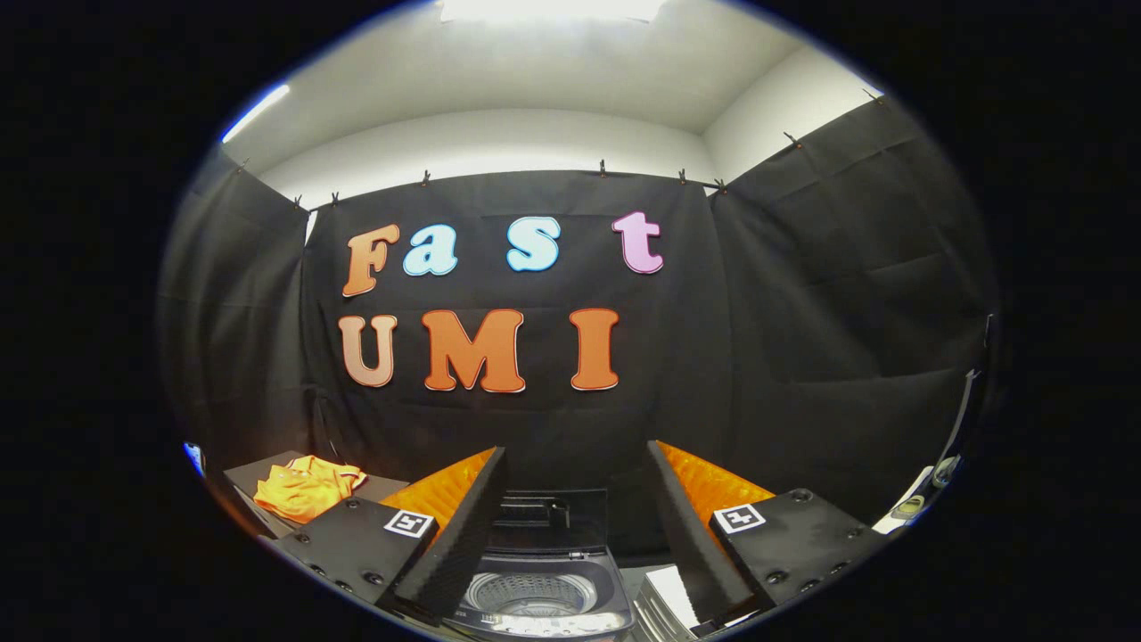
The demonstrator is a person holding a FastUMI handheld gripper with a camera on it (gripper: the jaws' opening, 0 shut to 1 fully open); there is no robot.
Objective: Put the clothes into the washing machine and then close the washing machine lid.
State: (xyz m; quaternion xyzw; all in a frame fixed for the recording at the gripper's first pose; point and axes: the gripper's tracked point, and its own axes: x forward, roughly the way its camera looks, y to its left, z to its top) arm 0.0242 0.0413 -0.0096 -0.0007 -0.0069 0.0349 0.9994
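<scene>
Between the fingers, low & near: washing machine [535, 584], top-loader, lid [545, 515] up, standing behind the opening.
Drum [533, 593]: round, metal look, ribbed/perforated wall, seen from above through the dark rounded-square top frame; can't tell if anything's inside.
Lid: dark flat panel, upright at far side of the opening, w/ a small boxy fitting on its face.
Gripper [570, 535]: fingers spread wide apart, gripping nothing; washer opening sits in the gap between them.
Fingers [463, 535]: long flat blades, inner faces w/ fine bumpy foam-like texture; ridged backing shows along outer sides.
Finger mounts [357, 544]: flat dark plates w/ screw heads, each w/ a small square black-&-white marker.
Clothes [306, 486]: orange garment, crumpled, soft folds, lying far left of the left finger, well apart from the washer.
Stand under clothes [241, 477]: dark flat-topped surface; garment rests on its top.
In the way: nothing sits between the fingers & the washer opening; left finger mount lies between the clothes & the machine in this view.
Right of washer: pale ribbed slab [669, 602] just beside right finger, partly hidden, can't tell what it is.
Far right: light objects [918, 499] at the cloth's foot, too small to tell.
Backdrop: black cloth wall [802, 312], creased, clipped along its top; white wall & ceiling above.
</scene>
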